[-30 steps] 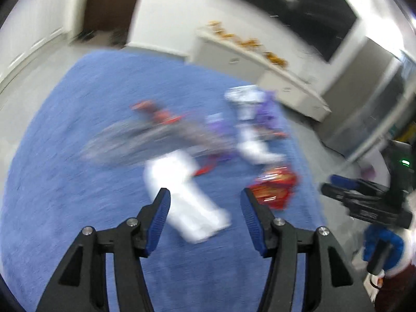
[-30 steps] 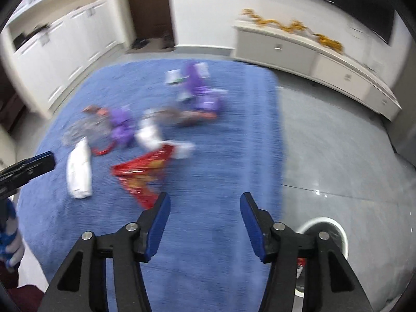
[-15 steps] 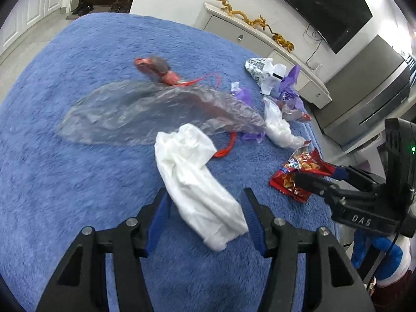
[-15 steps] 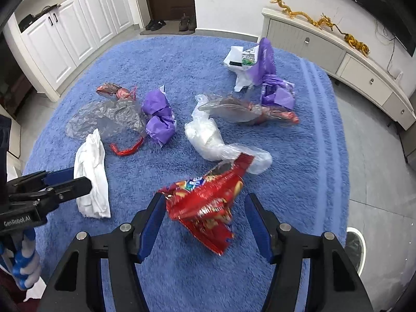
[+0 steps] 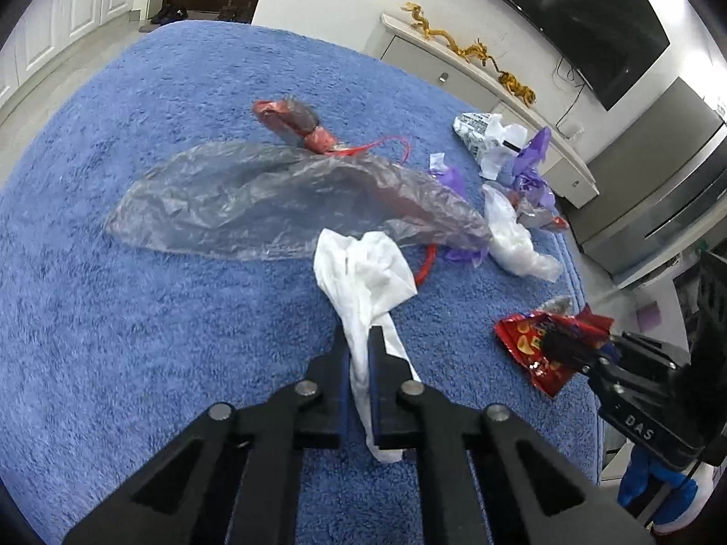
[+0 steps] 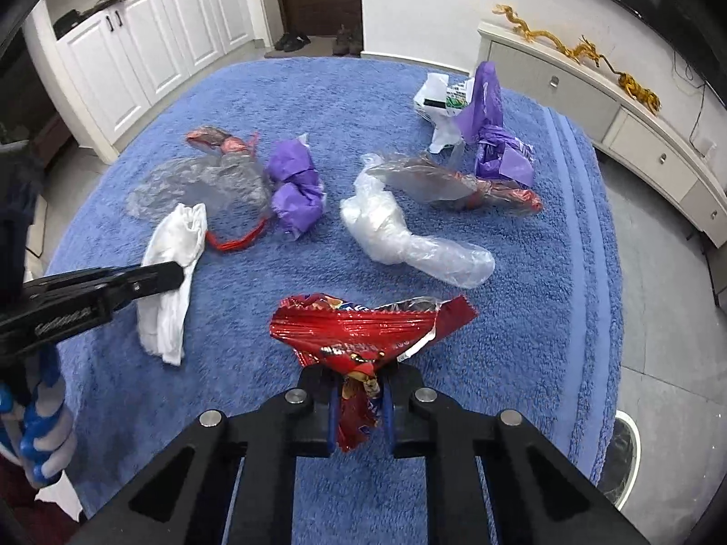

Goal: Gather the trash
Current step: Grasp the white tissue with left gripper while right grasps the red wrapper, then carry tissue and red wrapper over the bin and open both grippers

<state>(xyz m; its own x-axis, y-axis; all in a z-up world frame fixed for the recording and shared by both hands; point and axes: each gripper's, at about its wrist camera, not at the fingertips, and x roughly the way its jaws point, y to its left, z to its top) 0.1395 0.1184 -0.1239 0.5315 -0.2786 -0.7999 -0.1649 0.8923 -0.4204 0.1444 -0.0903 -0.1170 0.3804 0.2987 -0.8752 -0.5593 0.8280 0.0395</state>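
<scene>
Trash lies scattered on a blue rug (image 5: 113,318). My left gripper (image 5: 356,340) is shut on a crumpled white tissue (image 5: 363,272), which also shows in the right wrist view (image 6: 175,245). My right gripper (image 6: 359,377) is shut on a red snack bag (image 6: 359,327), seen in the left wrist view (image 5: 536,345) with the right gripper (image 5: 590,354) on it. On the rug lie a clear plastic bag (image 5: 272,195), a red wrapper (image 5: 291,118), purple bags (image 6: 295,186), a white plastic bag (image 6: 400,236) and a paper packet (image 6: 440,100).
A low white cabinet (image 6: 613,104) with gold dragon figures (image 6: 545,41) runs along the right wall. White cupboards (image 6: 136,54) stand at the left. A round white bin (image 6: 622,454) stands on the grey floor beside the rug's right edge. Shoes (image 6: 291,38) sit by the door.
Both grippers moved down to the rug and closed. The left one took hold of the white tissue, the right one of the red snack bag.
</scene>
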